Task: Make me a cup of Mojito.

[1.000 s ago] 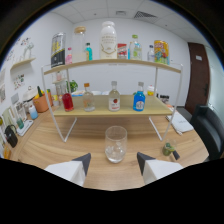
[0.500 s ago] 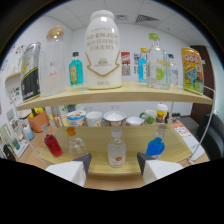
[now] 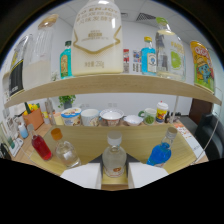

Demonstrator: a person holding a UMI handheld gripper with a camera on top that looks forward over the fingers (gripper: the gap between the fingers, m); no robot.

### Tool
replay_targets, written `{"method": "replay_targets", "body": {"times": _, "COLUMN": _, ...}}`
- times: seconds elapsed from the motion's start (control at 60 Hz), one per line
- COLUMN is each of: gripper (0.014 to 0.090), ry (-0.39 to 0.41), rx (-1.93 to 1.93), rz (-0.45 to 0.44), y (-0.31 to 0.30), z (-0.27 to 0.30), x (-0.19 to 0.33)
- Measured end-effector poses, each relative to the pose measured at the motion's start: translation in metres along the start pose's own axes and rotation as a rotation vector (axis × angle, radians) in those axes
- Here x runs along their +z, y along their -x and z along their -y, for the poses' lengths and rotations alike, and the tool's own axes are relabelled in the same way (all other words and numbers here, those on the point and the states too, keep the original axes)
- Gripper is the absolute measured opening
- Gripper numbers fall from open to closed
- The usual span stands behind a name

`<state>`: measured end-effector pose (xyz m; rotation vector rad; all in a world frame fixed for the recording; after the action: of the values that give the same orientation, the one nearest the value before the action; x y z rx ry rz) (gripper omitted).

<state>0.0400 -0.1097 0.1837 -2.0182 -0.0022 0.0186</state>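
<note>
My gripper [image 3: 114,176]: fingers spread apart, pointing at the lower shelf; the small clear bottle stands between them with a gap at each side
Red bottle [image 3: 41,147]: lower shelf, well off to my left, tilted in the view
Round clear flask [image 3: 65,150]: just beside the red one, amber liquid at its neck
Small clear bottle [image 3: 114,157]: between my fingers, upright on the lower shelf, pale cap, orange label
Blue bottle [image 3: 161,151]: lower shelf, to the right of my fingers
Paper cups [image 3: 102,117]: a row behind the bottles
Upper shelf [image 3: 115,83]: big white jar [image 3: 97,39] straight above, teal bottle [image 3: 65,60] to its left, clear lime-labelled bottle [image 3: 169,52] and a yellow can [image 3: 202,65] to its right
</note>
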Motion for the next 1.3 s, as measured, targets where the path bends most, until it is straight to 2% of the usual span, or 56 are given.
{"method": "replay_targets", "body": {"times": 0.25, "gripper": 0.0342, "ry": -0.013, "rx": -0.015, "rz": -0.013, "y": -0.011, "z": 0.004, "x": -0.032}}
{"method": "replay_targets", "body": {"times": 0.4, "gripper": 0.0337, "ry": 0.0, "rx": -0.021, "rz": -0.08, "y": -0.044, "z": -0.011, "x": -0.064}}
{"method": "replay_targets", "body": {"times": 0.633, "gripper": 0.0338, "ry": 0.041, "rx": -0.163, "rz": -0.239, "y": -0.11, "z": -0.042, "x": -0.095}}
{"method": "replay_targets", "body": {"times": 0.933, "gripper": 0.034, "ry": -0.011, "rx": -0.901, "rz": -0.38, "y": -0.118, "z": -0.01, "x": -0.107}}
{"method": "replay_targets", "body": {"times": 1.2, "gripper": 0.0336, "ry": -0.034, "rx": -1.626, "rz": -0.427, "y": -0.085, "z": 0.008, "x": -0.094}}
{"method": "replay_targets", "body": {"times": 1.3, "gripper": 0.0336, "ry": 0.026, "rx": -1.843, "rz": -0.43, "y": -0.079, "z": 0.003, "x": -0.087}}
